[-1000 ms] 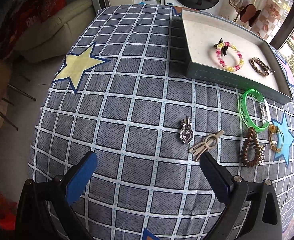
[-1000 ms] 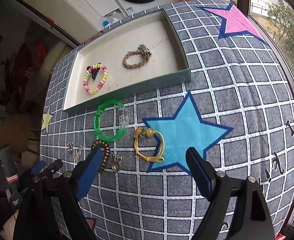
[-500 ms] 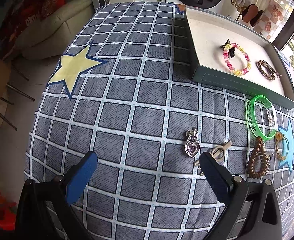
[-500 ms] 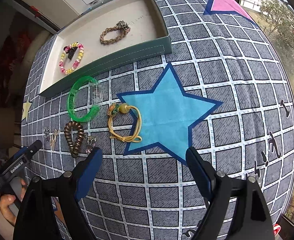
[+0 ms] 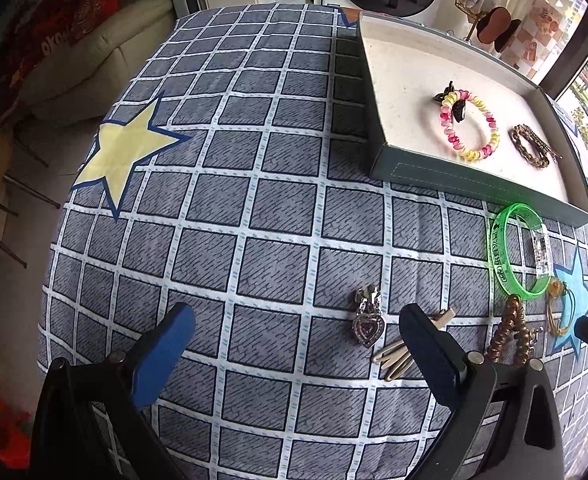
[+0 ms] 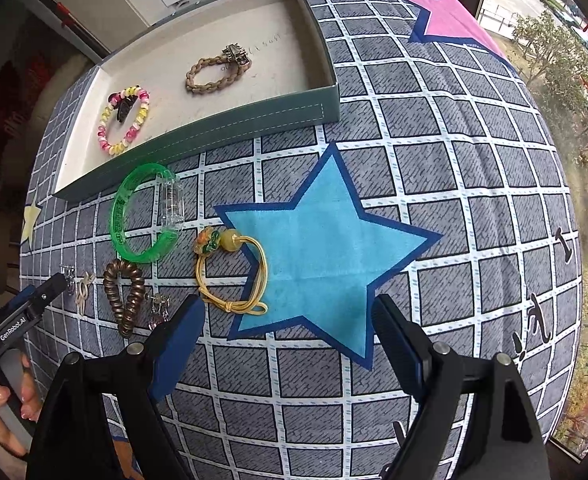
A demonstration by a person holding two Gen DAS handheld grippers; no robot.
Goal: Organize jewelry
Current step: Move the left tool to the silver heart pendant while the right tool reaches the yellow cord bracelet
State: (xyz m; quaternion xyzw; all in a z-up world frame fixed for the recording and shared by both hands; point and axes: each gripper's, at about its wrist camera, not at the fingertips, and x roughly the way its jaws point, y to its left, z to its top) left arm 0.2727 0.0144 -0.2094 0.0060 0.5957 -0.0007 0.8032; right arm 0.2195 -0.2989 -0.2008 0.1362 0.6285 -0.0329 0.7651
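A green-walled tray holds a pink-yellow bead bracelet and a brown braided bracelet. Loose on the checked cloth lie a green bangle, a yellow cord bracelet, a brown coil hair tie, a heart pendant and a beige clip. My left gripper is open, low over the cloth, its right finger over the clip. My right gripper is open just short of the yellow cord bracelet.
A small silver charm lies by the right gripper's left finger. The cloth bears a blue star, a yellow star and a pink star. The table edge drops to a sofa on the left.
Both grippers have moved forward and lower toward the loose jewelry. The left gripper's right finger now covers part of the beige clip. Jaws stay open.
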